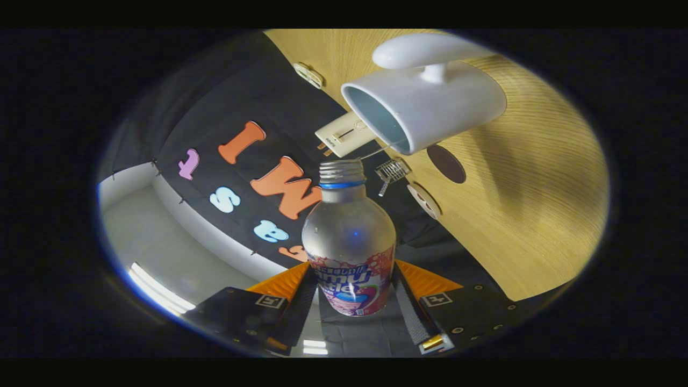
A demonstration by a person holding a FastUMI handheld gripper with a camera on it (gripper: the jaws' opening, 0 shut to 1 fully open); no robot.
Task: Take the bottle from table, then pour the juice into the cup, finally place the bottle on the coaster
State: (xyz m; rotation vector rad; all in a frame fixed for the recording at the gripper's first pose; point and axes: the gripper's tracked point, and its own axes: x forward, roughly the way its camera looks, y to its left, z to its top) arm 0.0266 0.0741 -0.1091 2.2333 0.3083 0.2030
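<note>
The two-finger gripper (352,293) is clamping the clear, uncapped plastic bottle (349,242) by its labelled belly, tilting its open neck toward the white ceramic cup (424,102) — light, slick, probably squeezable.

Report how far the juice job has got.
Done: the bottle is off the table, clamped between the gripper fingers. In hand: it is tipped, open mouth near the white cup rim; no stream visible. Left: finish pouring, then set it on the dark round coaster beyond.
</note>
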